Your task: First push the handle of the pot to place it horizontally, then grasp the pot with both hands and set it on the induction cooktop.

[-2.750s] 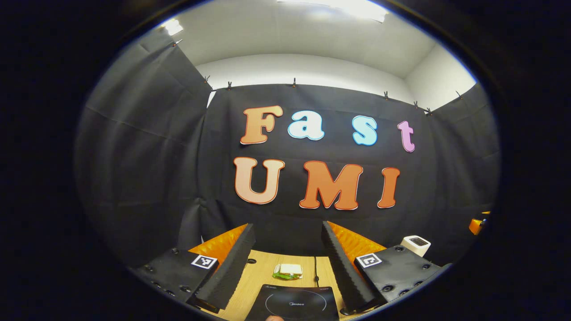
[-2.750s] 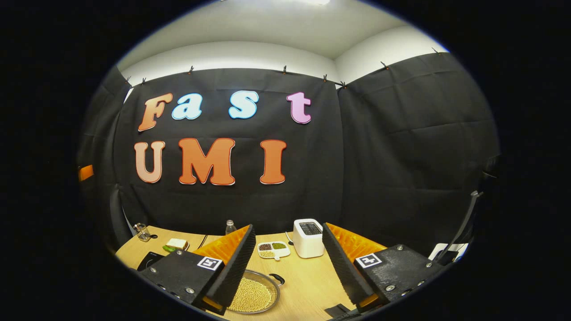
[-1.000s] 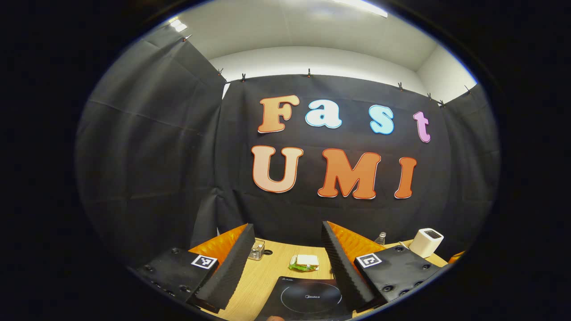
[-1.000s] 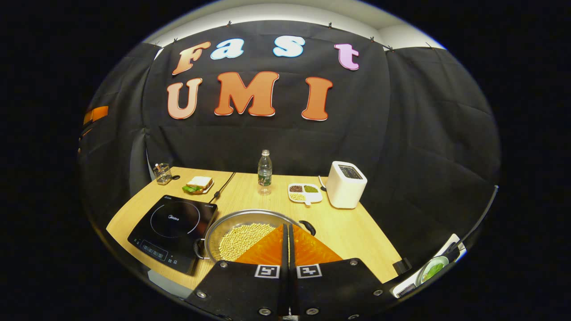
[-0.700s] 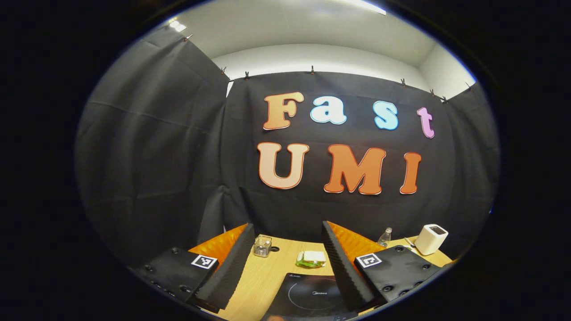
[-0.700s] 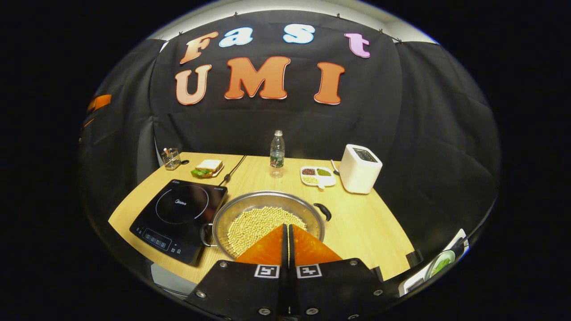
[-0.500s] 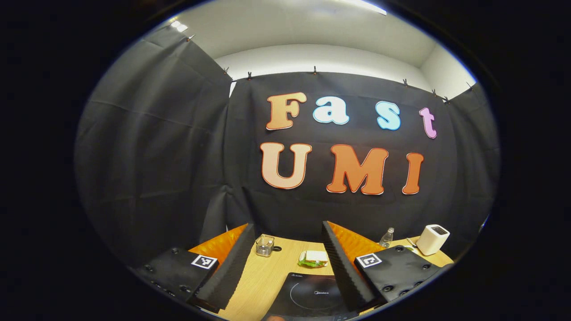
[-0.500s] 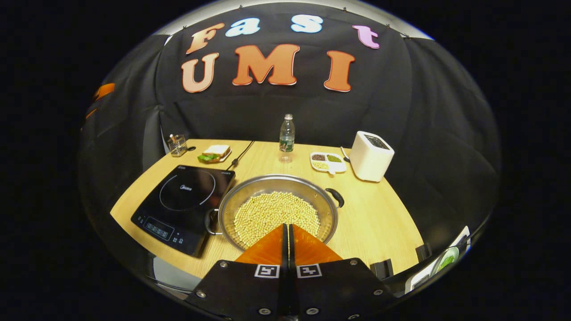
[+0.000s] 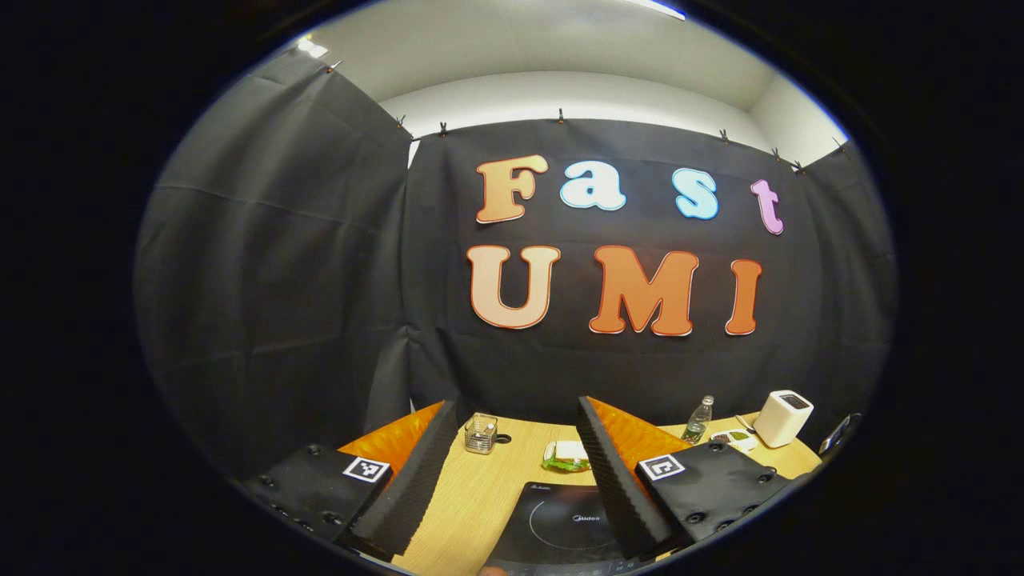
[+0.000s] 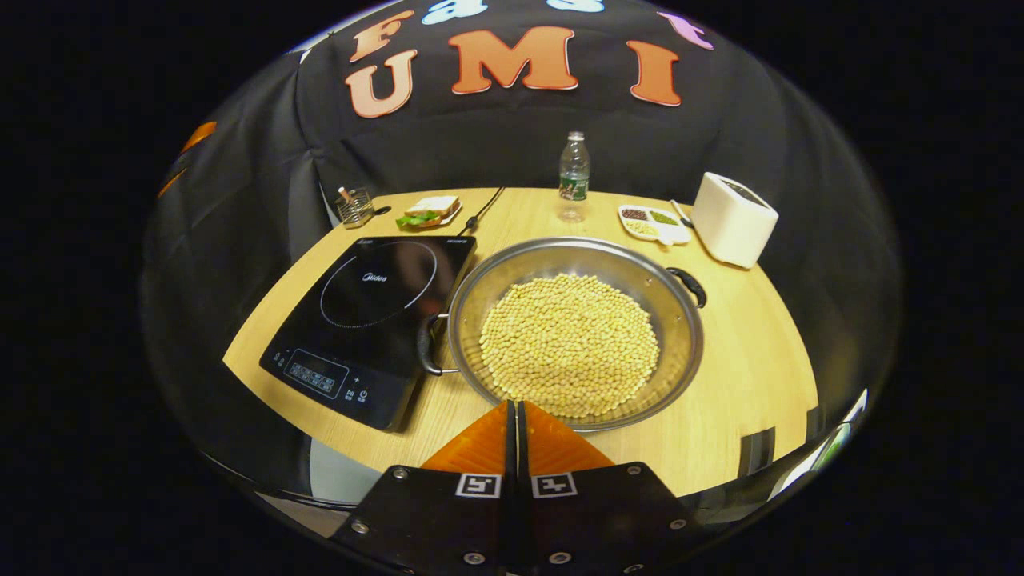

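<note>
On the wooden table (image 10: 744,352), seen from the right gripper view, a wide metal pot (image 10: 676,352) full of pale beans (image 10: 570,344) sits just to the right of the black induction cooktop (image 10: 372,312). One pot handle (image 10: 426,346) points at the cooktop's near edge and lies over it; the other handle (image 10: 690,286) points toward the far right, so the pair runs at a slant across the table. The right gripper (image 10: 516,408) hovers above the pot's near rim with its two fingers pressed together, holding nothing. Behind the pot stand a water bottle (image 10: 573,174), a small divided dish (image 10: 654,223) and a white toaster (image 10: 734,219). A sandwich (image 10: 430,210) and a small wire basket (image 10: 354,206) sit beyond the cooktop.

From the left gripper view, the left gripper (image 9: 516,424) is held level with its fingers spread wide apart and empty. Between them lie the cooktop (image 9: 560,524), the sandwich (image 9: 565,456) and the basket (image 9: 480,433); the bottle (image 9: 698,418) and toaster (image 9: 784,417) stand off to the right.
</note>
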A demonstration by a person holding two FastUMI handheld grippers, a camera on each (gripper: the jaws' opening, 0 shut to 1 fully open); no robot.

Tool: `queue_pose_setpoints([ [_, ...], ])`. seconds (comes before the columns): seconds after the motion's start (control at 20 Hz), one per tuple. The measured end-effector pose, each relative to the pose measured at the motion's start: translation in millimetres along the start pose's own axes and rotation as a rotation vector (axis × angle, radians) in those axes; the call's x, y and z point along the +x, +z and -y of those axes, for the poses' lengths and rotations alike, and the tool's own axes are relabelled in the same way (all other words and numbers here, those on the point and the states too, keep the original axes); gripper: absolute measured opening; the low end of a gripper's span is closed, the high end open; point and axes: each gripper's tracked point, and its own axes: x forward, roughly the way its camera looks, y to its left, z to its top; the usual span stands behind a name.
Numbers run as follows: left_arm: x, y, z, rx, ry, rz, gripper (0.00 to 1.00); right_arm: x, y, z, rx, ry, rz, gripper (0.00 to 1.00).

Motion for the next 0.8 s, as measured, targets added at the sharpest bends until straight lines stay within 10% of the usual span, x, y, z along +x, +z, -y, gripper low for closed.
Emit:
queue_pose_setpoints([
  [0.8, 9.4, -19.7, -24.7, 0.002, 0.045, -0.044, 0.98, 54.4, -31.9, -42.6, -0.014, 0.041, -0.175, 0.00],
])
